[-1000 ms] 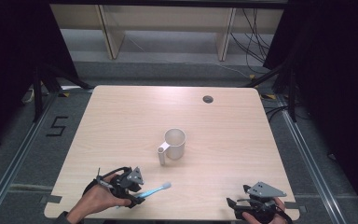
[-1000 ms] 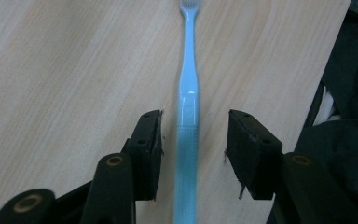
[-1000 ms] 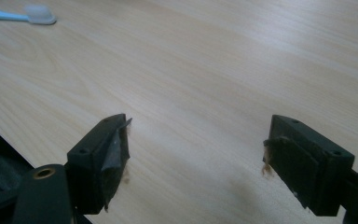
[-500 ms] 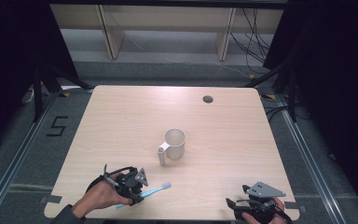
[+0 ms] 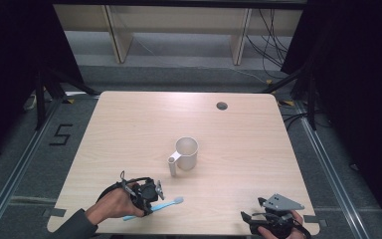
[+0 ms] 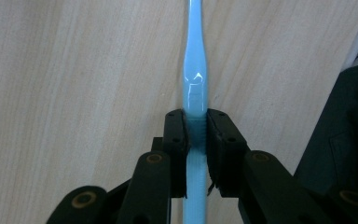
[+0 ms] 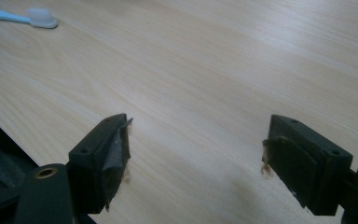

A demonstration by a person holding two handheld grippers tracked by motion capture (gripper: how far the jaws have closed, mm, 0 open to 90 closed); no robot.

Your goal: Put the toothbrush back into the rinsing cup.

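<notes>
A light blue toothbrush [image 5: 168, 203] with a white head lies on the wooden table [image 5: 129, 129] near its front left edge. My left gripper [image 5: 148, 198] is over its handle. In the left gripper view the jaws have just been closing, and my left gripper [image 6: 196, 116] is now shut with both pads pressed on the toothbrush [image 6: 195, 79] handle. My right gripper [image 5: 246, 218] rests at the front right edge. In the right gripper view my right gripper [image 7: 196, 135] stands open over bare wood, and the toothbrush [image 7: 37, 18] head lies far off at the top left.
A white mug [image 5: 186, 152] stands upright mid-table, its handle toward the front left. A round cable hole [image 5: 222, 105] sits near the far edge. Dark floor and shelving surround the table.
My left hand has shifted slightly over the toothbrush handle. The toothbrush, the mug and my right gripper have stayed where they were.
</notes>
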